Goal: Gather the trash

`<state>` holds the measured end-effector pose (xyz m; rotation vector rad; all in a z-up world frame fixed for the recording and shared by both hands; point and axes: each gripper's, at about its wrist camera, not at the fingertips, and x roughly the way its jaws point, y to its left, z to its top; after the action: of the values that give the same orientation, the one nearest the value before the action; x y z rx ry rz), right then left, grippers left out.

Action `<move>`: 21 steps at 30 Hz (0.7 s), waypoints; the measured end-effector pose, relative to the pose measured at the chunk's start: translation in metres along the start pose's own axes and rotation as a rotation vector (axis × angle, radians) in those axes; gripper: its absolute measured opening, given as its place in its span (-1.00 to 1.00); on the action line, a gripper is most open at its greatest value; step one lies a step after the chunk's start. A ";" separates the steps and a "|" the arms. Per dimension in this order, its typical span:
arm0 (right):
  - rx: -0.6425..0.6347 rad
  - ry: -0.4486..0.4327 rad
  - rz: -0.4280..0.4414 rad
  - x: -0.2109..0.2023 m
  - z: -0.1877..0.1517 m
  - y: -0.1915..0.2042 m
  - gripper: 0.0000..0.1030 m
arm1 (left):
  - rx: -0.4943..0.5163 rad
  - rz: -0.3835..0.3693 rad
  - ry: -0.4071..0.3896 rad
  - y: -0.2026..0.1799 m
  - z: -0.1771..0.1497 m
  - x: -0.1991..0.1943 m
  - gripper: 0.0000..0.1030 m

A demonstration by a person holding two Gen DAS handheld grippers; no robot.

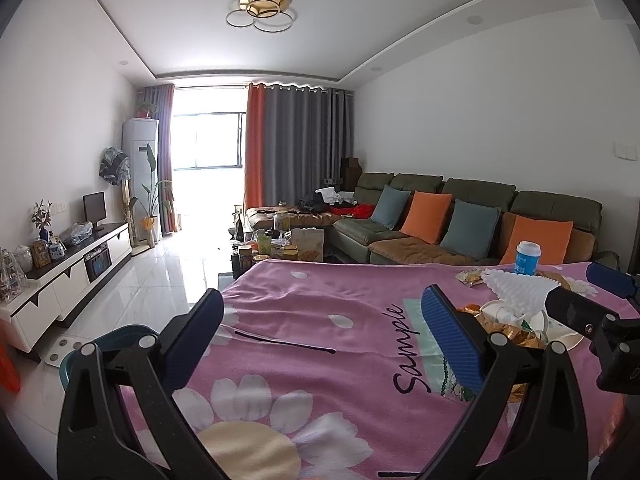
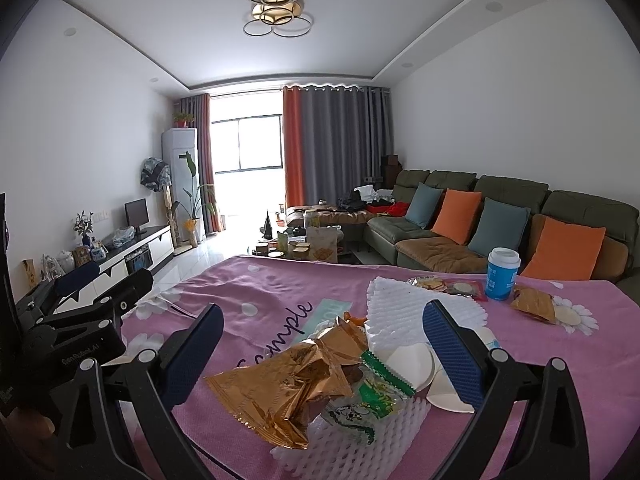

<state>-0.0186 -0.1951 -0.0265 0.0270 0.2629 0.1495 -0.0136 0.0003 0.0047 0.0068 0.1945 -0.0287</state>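
Although both grippers hang over the pink flowered tablecloth (image 2: 256,292), I judge that nothing is collected yet: the right gripper (image 2: 324,344) is spread wide and empty. Just before it lie the crumpled gold foil wrapper (image 2: 288,380), green snack packet (image 2: 372,396) and white foam net (image 2: 404,304), with the blue paper cup (image 2: 502,276) farther ahead. The left gripper (image 1: 320,334) is also wide apart, with only cloth between its fingers, and a teal bin (image 1: 116,340) shows below its left finger.
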 end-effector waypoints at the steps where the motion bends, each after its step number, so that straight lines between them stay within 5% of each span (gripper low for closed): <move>1: 0.000 -0.002 0.000 -0.001 0.000 0.000 0.87 | 0.000 -0.001 -0.001 -0.001 0.000 0.000 0.89; 21: 0.003 -0.003 0.000 -0.001 -0.001 0.000 0.87 | -0.002 -0.011 -0.012 0.000 -0.001 -0.001 0.89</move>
<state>-0.0194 -0.1950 -0.0268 0.0297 0.2603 0.1489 -0.0145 0.0002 0.0034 0.0036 0.1822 -0.0392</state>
